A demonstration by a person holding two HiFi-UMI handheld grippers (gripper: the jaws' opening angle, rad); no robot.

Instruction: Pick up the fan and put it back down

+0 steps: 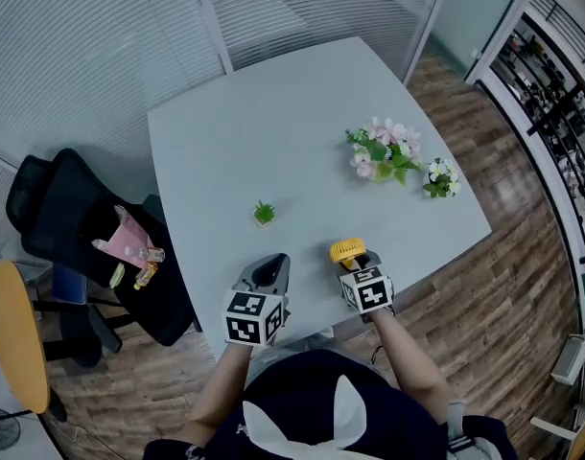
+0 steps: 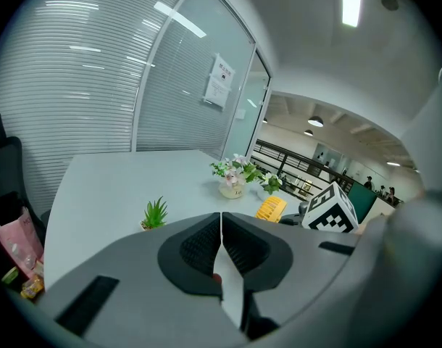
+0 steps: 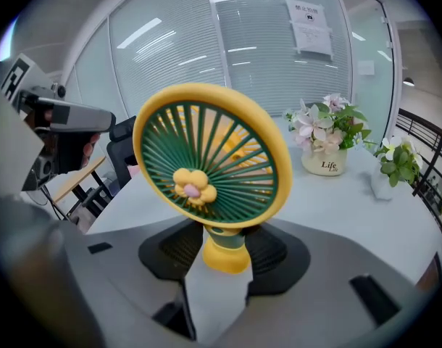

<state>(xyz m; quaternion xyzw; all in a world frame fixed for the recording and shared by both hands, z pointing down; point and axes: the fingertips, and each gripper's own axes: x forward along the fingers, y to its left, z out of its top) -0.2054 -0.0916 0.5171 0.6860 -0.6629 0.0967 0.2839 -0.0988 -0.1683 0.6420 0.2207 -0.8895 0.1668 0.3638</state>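
Already the grasp is made: the right gripper (image 3: 224,251) pinches the small yellow fan (image 3: 206,158) by its stubby yellow stem. One dark ribbed pad presses each side, and the round green grille with its flower centre stands upright just above the jaws, facing back along them. In the head view the fan sits at the very tip of this gripper, over the near edge of the pale table (image 1: 273,113). Whether its foot has cleared the surface cannot be read for certain, though bare tabletop shows under the stem in the right gripper view, so it looks lifted or about to be. The left gripper (image 2: 221,239) holds nothing; its jaws are pressed together, and it sits just beside the right one on its left, taking no part. Ahead of the left gripper stands a tiny potted green plant (image 1: 264,213). Well ahead of the right gripper and off to its right are a pot of pink flowers (image 1: 384,151) and a smaller white-flowered pot (image 1: 441,177). By this reading the pick-up half is in hand. Setting the fan back down upright and letting go is what remains.
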